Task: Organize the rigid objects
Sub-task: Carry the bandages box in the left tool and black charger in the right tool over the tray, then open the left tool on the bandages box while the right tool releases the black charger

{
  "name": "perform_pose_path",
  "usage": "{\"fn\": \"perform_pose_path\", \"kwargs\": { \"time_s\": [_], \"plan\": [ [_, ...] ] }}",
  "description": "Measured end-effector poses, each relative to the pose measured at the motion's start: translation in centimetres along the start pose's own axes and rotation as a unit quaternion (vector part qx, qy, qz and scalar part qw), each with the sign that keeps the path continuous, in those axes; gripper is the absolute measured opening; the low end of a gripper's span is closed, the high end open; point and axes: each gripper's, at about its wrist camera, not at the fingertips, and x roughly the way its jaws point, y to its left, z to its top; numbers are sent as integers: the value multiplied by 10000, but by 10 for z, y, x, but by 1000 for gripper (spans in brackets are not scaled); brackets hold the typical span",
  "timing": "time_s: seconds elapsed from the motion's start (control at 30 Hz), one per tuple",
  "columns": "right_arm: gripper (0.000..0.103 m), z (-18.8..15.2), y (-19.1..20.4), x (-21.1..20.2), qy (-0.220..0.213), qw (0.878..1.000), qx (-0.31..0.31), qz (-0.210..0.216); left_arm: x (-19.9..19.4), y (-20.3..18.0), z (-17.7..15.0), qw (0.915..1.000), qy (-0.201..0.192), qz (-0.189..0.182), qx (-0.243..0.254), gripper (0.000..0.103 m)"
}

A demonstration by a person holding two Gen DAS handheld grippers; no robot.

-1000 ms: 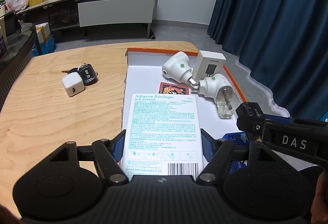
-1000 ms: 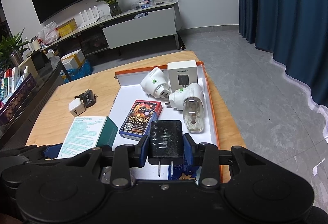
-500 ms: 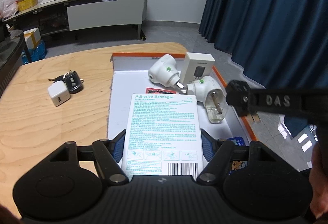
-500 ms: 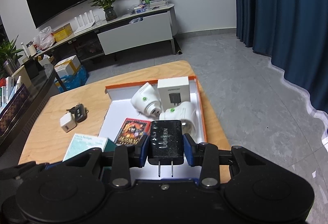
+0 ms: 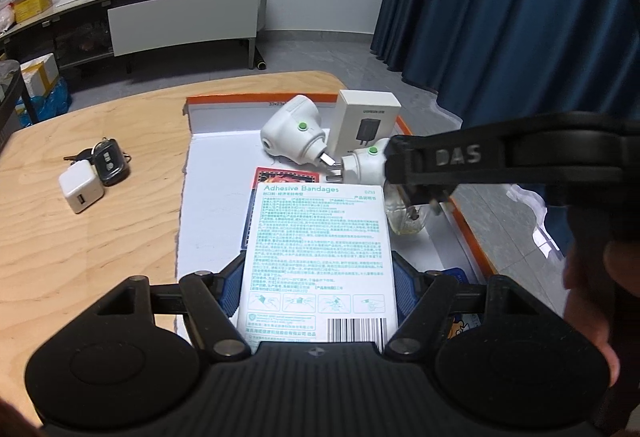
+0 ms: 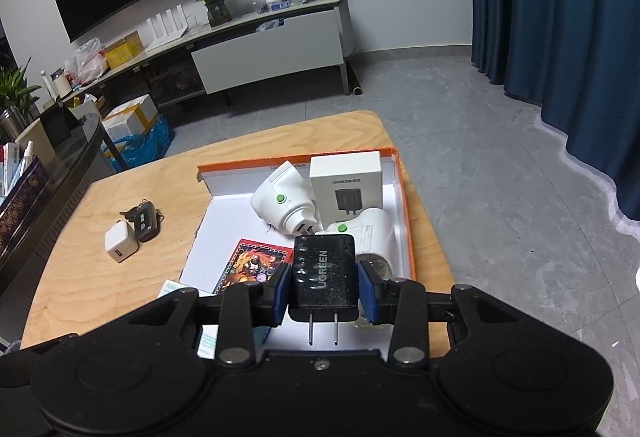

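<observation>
My left gripper (image 5: 318, 283) is shut on a white adhesive bandages box (image 5: 318, 253), held above the near end of the orange-rimmed white tray (image 5: 212, 165). My right gripper (image 6: 323, 287) is shut on a black UGREEN charger (image 6: 323, 277), prongs toward the camera, held high over the tray (image 6: 224, 213); this gripper also crosses the right of the left wrist view (image 5: 424, 177). In the tray lie two white plug-in devices (image 5: 294, 135) (image 6: 370, 233), a white charger box (image 5: 366, 121) (image 6: 346, 183) and a red card pack (image 6: 252, 263).
On the wooden table (image 5: 80, 237) left of the tray lie a white cube charger (image 5: 81, 191) and a black key fob with keys (image 5: 108, 161). A blue packet (image 5: 460, 321) lies at the tray's near right. Blue curtains hang at the right; a TV stand is behind.
My right gripper has risen with the black charger and moved farther over the tray. My left gripper has shifted slightly right, still holding the bandages box.
</observation>
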Motion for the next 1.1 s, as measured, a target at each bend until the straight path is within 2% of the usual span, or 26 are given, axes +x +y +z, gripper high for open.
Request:
{"fn": "perform_pose_path", "kwargs": {
  "time_s": [0.5, 0.9, 1.03, 1.1],
  "plan": [
    [45, 6, -3, 26, 220, 9997, -29, 36, 14, -7, 1, 9998, 118, -117, 53, 72],
    [47, 10, -3, 34, 223, 9997, -29, 24, 24, -11, 4, 9997, 135, -205, 35, 72],
    [51, 12, -4, 30, 125, 9999, 6, -27, 24, -11, 3, 9997, 136, -209, 17, 75],
    [51, 12, -4, 26, 80, 10000, 16, -34, 21, -11, 4, 9997, 103, -199, 11, 80]
  ]
}}
